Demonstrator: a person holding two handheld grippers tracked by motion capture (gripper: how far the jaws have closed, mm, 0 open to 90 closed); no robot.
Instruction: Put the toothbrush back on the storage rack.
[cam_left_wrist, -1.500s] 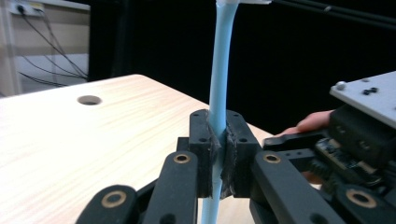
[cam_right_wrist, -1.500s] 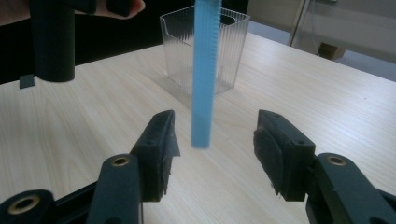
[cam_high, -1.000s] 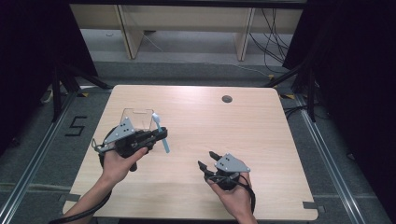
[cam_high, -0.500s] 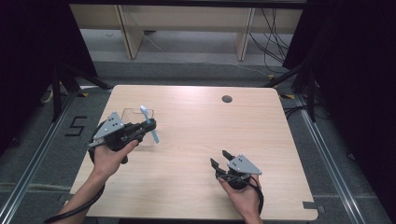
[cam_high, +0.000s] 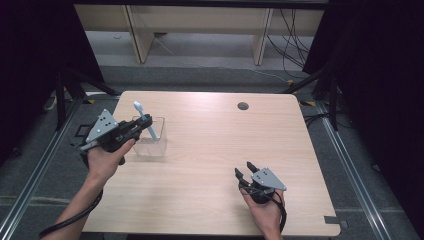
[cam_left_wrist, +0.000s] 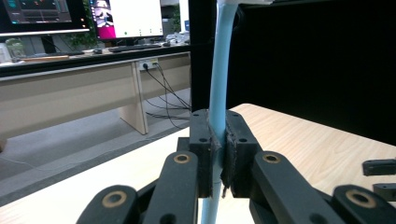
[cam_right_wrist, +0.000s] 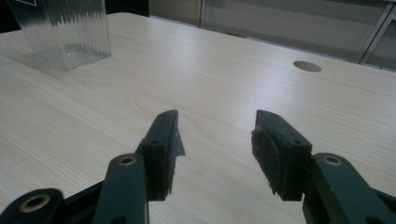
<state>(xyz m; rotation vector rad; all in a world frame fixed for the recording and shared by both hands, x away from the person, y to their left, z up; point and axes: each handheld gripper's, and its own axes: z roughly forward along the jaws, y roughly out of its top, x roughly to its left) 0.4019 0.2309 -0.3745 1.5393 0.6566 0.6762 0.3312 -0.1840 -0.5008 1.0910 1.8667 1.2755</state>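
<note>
My left hand-held gripper (cam_high: 142, 126) is clenched on the pale blue plastic handle (cam_left_wrist: 218, 84), held upright over the clear ribbed plastic container (cam_high: 150, 140) near the light wooden table's (cam_high: 210, 150) left edge. My right hand-held gripper (cam_high: 244, 172) sits near the front edge, jaws just closing, apart with nothing between them. Wide bare tabletop lies between both.

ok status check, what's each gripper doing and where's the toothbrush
Left gripper shut on light blue toothbrush, above clear plastic cup. Right gripper open, jaws just closing, nothing between. Table path unobstructed.
</note>
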